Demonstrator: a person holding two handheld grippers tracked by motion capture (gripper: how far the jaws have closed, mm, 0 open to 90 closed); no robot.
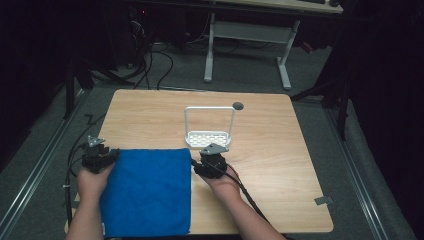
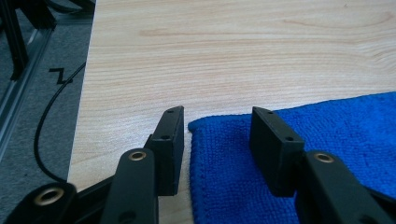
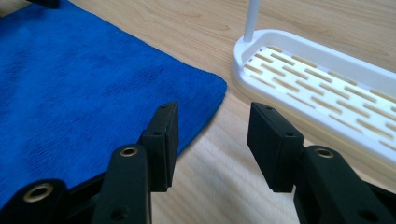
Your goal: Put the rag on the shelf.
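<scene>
So the blue microfiber cloth (image 1: 147,192) is lying flat on the wooden surface (image 1: 280,150), just on the near side of the white slotted rack (image 1: 209,131), and both hands are lining up on its two far corners. Looks like a pick-up-by-the-corners step, probably to fold it or hang it on the rack.

Left tongs (image 2: 217,140) are apart, nothing clamped, and they straddle the far left corner of the cloth: one jaw sits on the bare wood just off the edge, the other over the blue pile. Right tongs (image 3: 212,142) are apart too, empty, but they're off target. The corner nearest the rack sits ahead and to the left of the gap, and the space between the jaws is mostly bare wood.

How I'd do it well: slide the right tongs toward the cloth until the corner is actually between the jaws, same as on the left. Go low so the lower jaw slips under the hem instead of shoving it into a wrinkle. Close both at once, then lift evenly so it doesn't skew. Also watch the rack base, it's just beside that right corner and easy to bump
</scene>
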